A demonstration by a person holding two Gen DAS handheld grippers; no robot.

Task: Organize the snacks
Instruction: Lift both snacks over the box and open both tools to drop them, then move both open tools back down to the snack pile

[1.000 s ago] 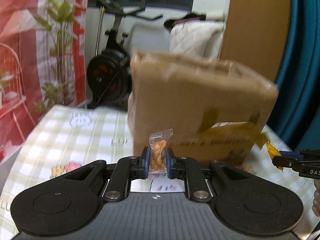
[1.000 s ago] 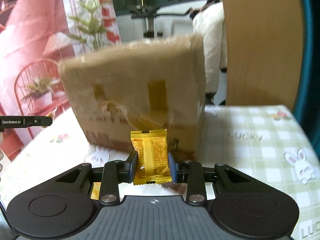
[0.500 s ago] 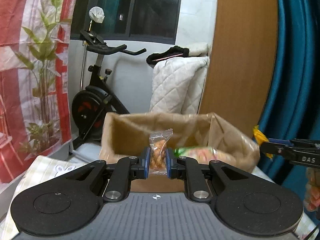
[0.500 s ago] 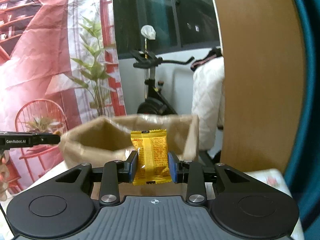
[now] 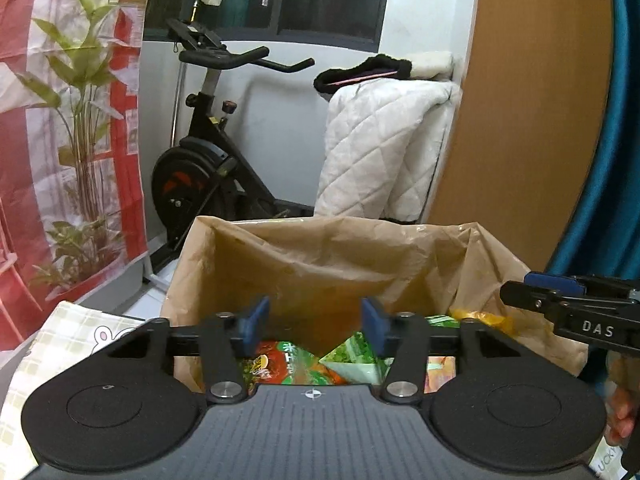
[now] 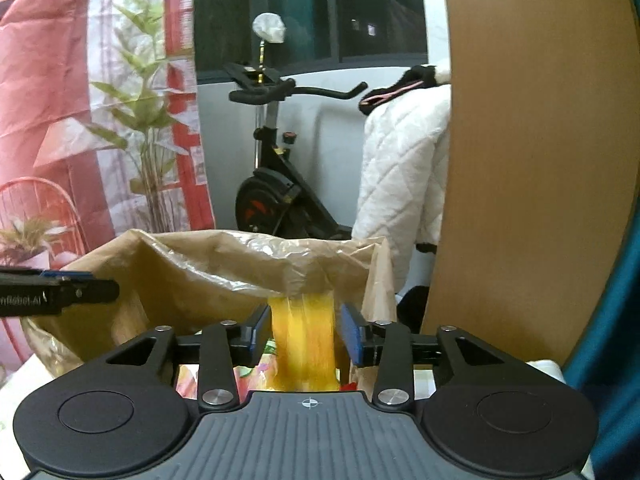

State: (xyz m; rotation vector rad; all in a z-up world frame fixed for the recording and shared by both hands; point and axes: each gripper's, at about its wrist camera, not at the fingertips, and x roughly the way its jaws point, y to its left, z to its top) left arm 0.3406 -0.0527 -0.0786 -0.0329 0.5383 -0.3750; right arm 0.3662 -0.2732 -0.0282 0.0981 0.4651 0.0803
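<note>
Yellow packet [image 6: 303,340] blurred, apparently dropping between right gripper [image 6: 303,334] fingers, long axis vertical, straight above open box [image 5: 320,256]. Right fingers spread, not pinching. Left gripper [image 5: 315,326] fingers spread wide, empty, over box snacks [image 5: 304,368].

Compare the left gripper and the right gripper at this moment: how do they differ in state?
The left gripper has wide jaws with nothing between them; the right gripper has narrower jaws with a blurred yellow snack packet between them, apparently falling. Both are open above the brown box that holds snacks.
</note>
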